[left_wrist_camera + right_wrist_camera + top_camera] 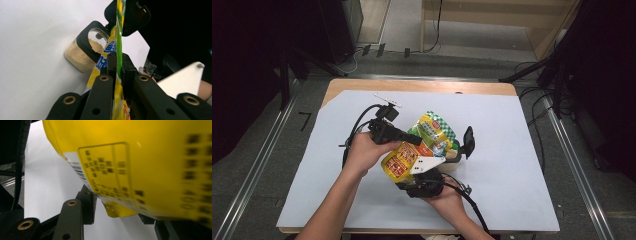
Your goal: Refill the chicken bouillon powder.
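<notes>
Yellow packaging of the snack bag (pixel 140 157) looms right over the right gripper (pixel 120 217), whose jaws stand partly spread with the bag's lower corner between them; whether they press it I cannot tell. Left gripper (pixel 117 66) pinches the bag's thin edge tight. Bag (pixel 422 145) hangs above the middle of the white worktop (pixel 512 130). Just beyond it stands a jar of tan granules (pixel 80 56) with a black flip lid (pixel 468 141).

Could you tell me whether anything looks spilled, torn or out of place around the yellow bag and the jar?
Nothing looks spilled or damaged. The yellow bag hangs off the table, tilted, its flat edge pinched in the left claw. The jar of tan granules sits with its black flip lid open; no granules show on the white sheet.
</notes>
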`<state>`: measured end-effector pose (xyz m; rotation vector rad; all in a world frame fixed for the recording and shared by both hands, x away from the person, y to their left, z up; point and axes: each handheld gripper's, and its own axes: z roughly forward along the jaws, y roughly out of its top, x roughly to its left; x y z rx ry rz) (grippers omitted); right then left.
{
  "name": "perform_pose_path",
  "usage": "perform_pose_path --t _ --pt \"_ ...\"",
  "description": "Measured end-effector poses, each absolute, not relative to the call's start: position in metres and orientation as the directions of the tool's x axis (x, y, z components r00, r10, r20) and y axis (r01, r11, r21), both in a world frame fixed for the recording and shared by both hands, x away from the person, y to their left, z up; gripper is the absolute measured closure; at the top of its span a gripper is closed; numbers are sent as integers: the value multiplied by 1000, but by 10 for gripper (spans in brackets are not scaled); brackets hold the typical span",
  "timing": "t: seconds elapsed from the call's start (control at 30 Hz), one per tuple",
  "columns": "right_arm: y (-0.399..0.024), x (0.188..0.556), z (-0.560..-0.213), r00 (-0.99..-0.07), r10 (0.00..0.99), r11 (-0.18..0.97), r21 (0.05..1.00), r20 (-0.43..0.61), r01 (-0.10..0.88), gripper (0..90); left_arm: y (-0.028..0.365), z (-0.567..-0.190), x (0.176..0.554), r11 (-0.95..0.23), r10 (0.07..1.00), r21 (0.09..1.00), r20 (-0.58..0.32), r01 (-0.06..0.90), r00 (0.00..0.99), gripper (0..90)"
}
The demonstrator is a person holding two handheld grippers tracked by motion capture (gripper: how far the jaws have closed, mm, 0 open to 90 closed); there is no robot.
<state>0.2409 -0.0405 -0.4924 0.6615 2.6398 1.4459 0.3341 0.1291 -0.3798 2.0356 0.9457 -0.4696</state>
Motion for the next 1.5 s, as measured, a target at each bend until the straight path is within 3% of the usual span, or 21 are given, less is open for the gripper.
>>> perform_pose_path --t 0.47,0.93,1.17,1.5 --pt "-48 244 -488 -884 439 436 822 161 366 549 158 -373 328 -320 443 586 -602 745 664 900" --pt "-52 245 -483 -881 432 406 831 192 380 544 191 -369 338 -242 507 623 -573 744 644 900" --pt "-56 249 -482 -870 439 406 814 226 416 490 199 -371 348 -215 543 629 -559 747 627 900" --pt "-59 248 -479 -874 434 402 821 219 405 485 201 -380 366 -176 574 639 -551 749 606 900"
